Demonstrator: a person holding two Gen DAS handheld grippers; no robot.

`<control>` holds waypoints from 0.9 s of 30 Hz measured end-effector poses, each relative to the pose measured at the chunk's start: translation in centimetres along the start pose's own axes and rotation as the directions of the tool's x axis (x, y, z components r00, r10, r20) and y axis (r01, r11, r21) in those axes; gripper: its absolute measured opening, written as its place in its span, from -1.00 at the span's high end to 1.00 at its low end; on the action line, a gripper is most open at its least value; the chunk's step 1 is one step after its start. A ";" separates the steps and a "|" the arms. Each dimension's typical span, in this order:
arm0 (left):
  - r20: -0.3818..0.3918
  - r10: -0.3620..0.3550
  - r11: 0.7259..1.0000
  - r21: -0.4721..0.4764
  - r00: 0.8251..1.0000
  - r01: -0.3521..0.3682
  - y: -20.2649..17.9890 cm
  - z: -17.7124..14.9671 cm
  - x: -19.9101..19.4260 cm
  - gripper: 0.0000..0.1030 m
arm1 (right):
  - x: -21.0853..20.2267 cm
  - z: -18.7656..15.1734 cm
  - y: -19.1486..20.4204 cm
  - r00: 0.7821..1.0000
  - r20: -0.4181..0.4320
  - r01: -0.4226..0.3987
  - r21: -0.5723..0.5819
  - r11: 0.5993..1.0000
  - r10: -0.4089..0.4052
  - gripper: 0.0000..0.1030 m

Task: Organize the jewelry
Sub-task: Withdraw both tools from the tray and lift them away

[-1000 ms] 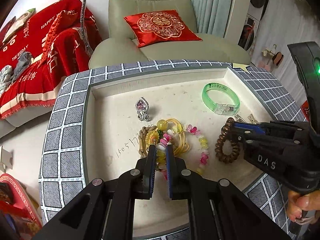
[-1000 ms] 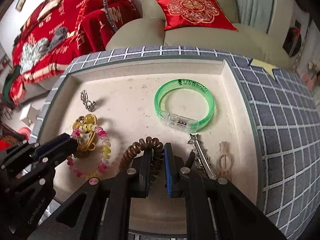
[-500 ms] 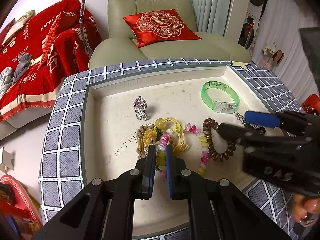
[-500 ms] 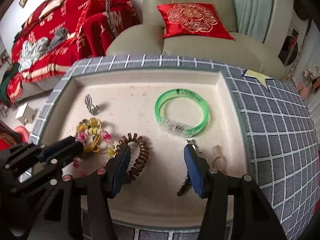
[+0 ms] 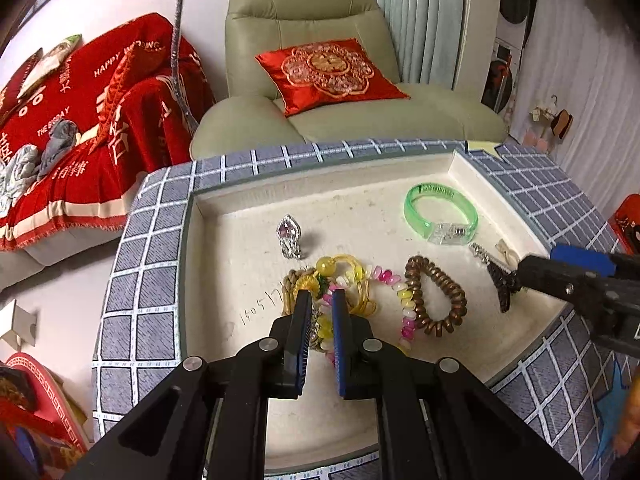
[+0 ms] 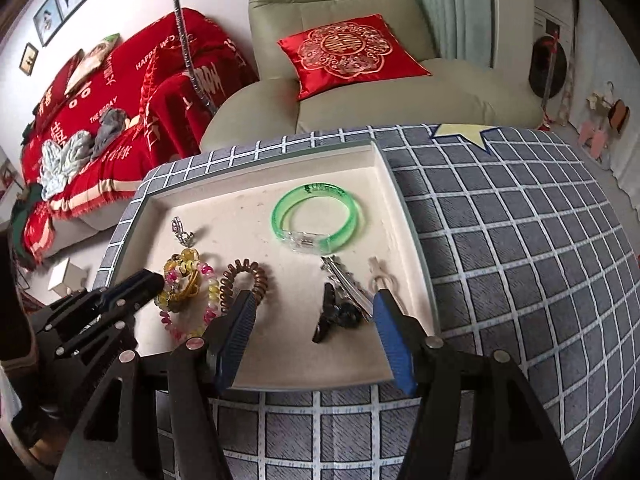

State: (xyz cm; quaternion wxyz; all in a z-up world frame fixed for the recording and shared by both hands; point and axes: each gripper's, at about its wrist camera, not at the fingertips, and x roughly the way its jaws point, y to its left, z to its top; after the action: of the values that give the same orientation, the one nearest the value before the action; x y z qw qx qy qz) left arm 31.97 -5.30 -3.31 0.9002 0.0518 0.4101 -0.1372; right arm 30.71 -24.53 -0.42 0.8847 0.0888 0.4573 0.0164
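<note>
A cream tray [image 5: 360, 432] [image 6: 280, 376] holds jewelry. My left gripper [image 5: 318, 304] is shut on the pink and yellow bead bracelet [image 5: 404, 304] [image 6: 210, 288], which lies tangled with yellow cord and bead pieces [image 5: 340, 272]. A brown coil band [image 5: 436, 292] [image 6: 244, 276] lies beside it. My right gripper [image 6: 312, 312] is open, its jaws either side of a black clip [image 6: 332, 316] [image 5: 502, 280] and a silver pin [image 6: 346, 280]. A green bangle [image 5: 440, 216] [image 6: 316, 216] and a silver pendant [image 5: 289, 236] [image 6: 180, 230] lie farther back.
The tray sits on a grey checked cushion top [image 6: 500, 240] [image 5: 136, 280]. A beige armchair with a red pillow [image 5: 332, 72] stands behind. A sofa with a red throw [image 5: 80, 120] is at the left. A small pale clasp [image 6: 380, 274] lies near the tray's right wall.
My right gripper let go of the brown coil band, opened wide and moved right and back, now over the black clip. My left gripper stayed shut on the bead bracelet.
</note>
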 end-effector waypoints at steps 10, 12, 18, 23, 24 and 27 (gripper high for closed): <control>0.038 0.039 0.999 0.002 0.999 -0.039 0.1 0.6 -1.0 0.49 | -0.5 -0.4 -0.6 1.000 0.005 0.003 0.018 1.000 -0.003 -0.26; 0.018 0.048 0.999 0.005 0.999 -0.048 0.0 0.6 -0.7 0.49 | -0.7 -0.5 -0.7 1.000 0.007 0.005 0.019 1.000 -0.005 -0.26; 0.025 0.057 0.998 0.023 0.998 -0.058 -0.1 0.8 -1.0 0.49 | -1.2 -0.2 -0.8 1.000 0.013 0.010 0.015 1.000 -0.011 -0.26; 0.040 0.057 0.998 0.019 0.998 -0.058 0.0 1.0 -1.6 0.48 | -1.1 0.1 -0.5 1.000 0.010 0.021 0.003 1.000 -0.021 -0.26; 0.038 0.059 0.998 0.014 0.998 -0.060 0.2 1.0 -1.6 0.15 | -1.0 0.2 -0.5 1.000 0.007 0.023 0.000 1.000 -0.023 -0.26; 0.076 0.118 0.993 -0.011 0.990 -0.117 0.6 1.1 -2.0 -1.00 | -0.8 0.2 -0.3 0.999 0.000 0.032 -0.007 0.999 -0.032 -0.26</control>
State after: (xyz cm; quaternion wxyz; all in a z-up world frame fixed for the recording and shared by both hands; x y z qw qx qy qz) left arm 31.70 -4.57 -1.04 0.9219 0.0677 0.3720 -0.0845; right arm 30.38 -24.90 0.29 0.8852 0.0785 0.4586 0.0038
